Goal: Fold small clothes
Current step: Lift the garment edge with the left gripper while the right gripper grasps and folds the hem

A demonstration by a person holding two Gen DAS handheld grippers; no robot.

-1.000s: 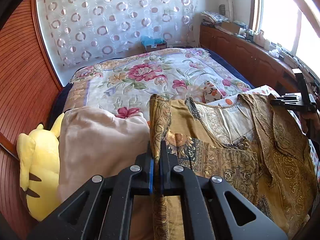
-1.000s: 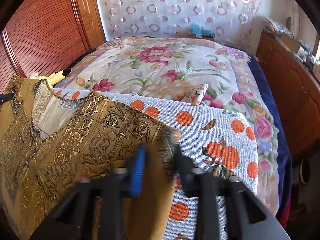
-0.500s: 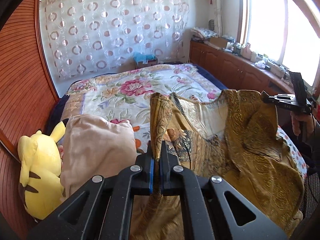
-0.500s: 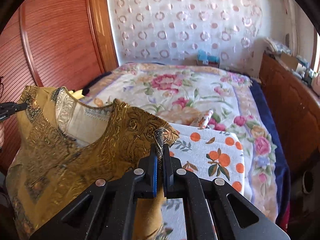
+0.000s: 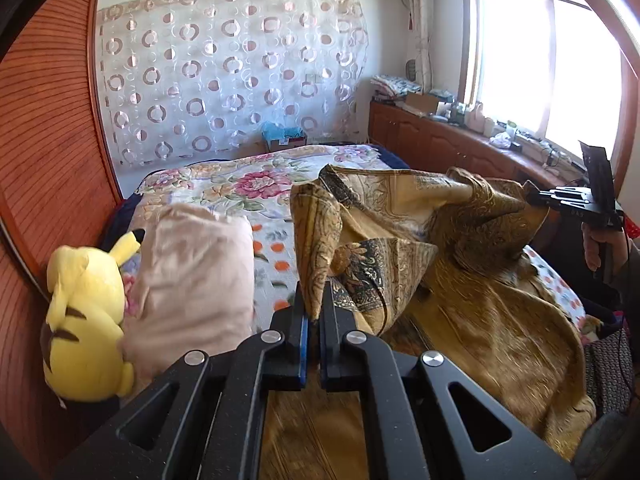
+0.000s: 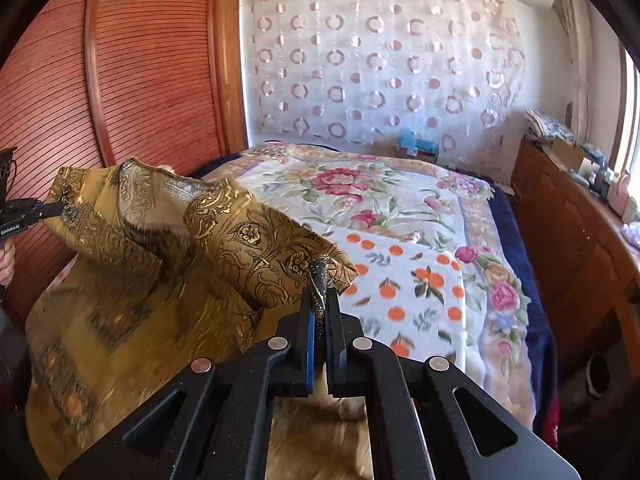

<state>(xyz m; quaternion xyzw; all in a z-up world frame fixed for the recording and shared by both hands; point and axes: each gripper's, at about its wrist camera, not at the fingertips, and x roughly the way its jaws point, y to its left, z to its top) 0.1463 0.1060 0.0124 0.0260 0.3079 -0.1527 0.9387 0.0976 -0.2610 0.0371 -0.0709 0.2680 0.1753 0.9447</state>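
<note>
A mustard-gold patterned top (image 5: 472,280) hangs in the air above the bed, held by both shoulders. My left gripper (image 5: 313,312) is shut on one shoulder edge of it. My right gripper (image 6: 319,304) is shut on the other shoulder; it also shows in the left wrist view (image 5: 536,198) at the far right. The top (image 6: 132,280) sags between the grippers, its neckline open toward the far wall. My left gripper shows in the right wrist view (image 6: 60,208) at the left edge.
A white cloth with orange fruit print (image 6: 412,292) lies on the floral bedspread (image 6: 380,188). A pink folded pile (image 5: 192,280) and a yellow plush toy (image 5: 84,316) sit at the bed's left side by the wooden wardrobe (image 5: 44,160). A wooden cabinet (image 6: 572,240) runs along the right.
Both grippers have risen, lifting the top off the bed so it hangs between them. The right gripper closed on its shoulder early in this span.
</note>
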